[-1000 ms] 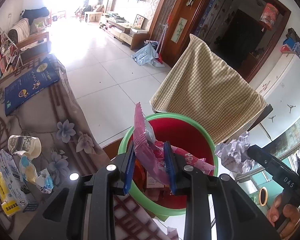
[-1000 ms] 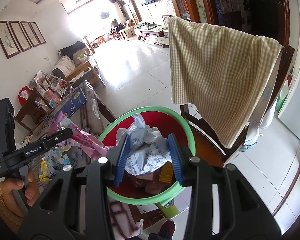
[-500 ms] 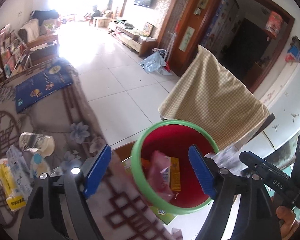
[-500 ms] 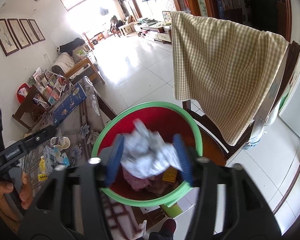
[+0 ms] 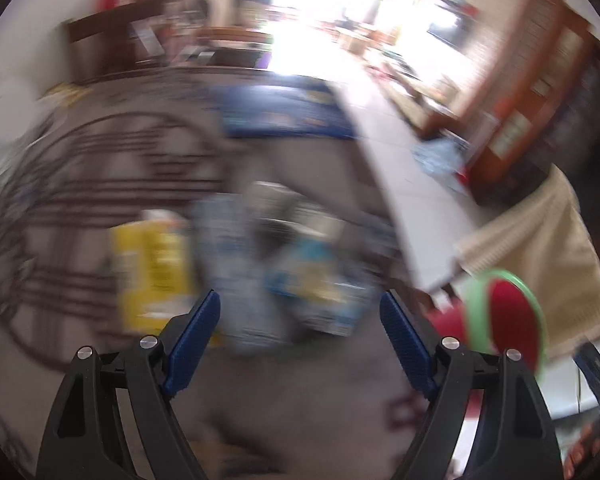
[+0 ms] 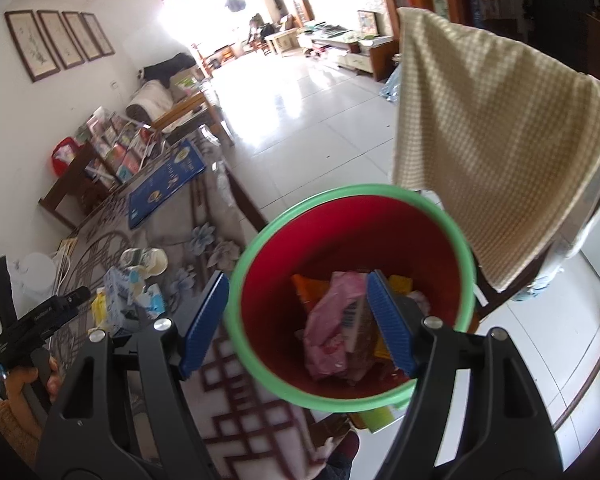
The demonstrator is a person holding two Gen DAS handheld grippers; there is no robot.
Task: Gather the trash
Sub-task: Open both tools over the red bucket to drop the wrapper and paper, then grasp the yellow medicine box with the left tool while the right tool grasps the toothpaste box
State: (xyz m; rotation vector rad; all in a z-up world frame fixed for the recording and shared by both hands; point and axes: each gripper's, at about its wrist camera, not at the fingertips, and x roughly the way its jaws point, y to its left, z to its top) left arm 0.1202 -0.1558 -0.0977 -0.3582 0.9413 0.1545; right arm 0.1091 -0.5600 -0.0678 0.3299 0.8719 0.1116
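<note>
A red bin with a green rim (image 6: 260,248) stands by the table edge. In it lie a pink wrapper (image 6: 332,320) and other packets. My right gripper (image 6: 296,286) hangs just above the bin, its jaws opening with nothing between them. In the blurred left wrist view, my left gripper (image 5: 300,320) is open and empty over the table. It points at a heap of trash: a yellow packet (image 5: 152,264) and blue-white packets (image 5: 236,264). The bin (image 5: 504,320) is at the right of that view. The same heap (image 6: 128,292) and a crushed paper cup (image 6: 144,258) show in the right wrist view.
A chair draped with a checked cloth (image 6: 492,128) stands behind the bin. A blue book (image 6: 164,184) lies at the far end of the patterned tablecloth (image 6: 240,400). A hand (image 6: 40,372) holds the left gripper's black body (image 6: 40,320). White floor tiles stretch beyond.
The left gripper let the pink wrapper fall into the bin, then swung left to the table's trash heap. The right gripper opened and dropped its crumpled paper into the bin.
</note>
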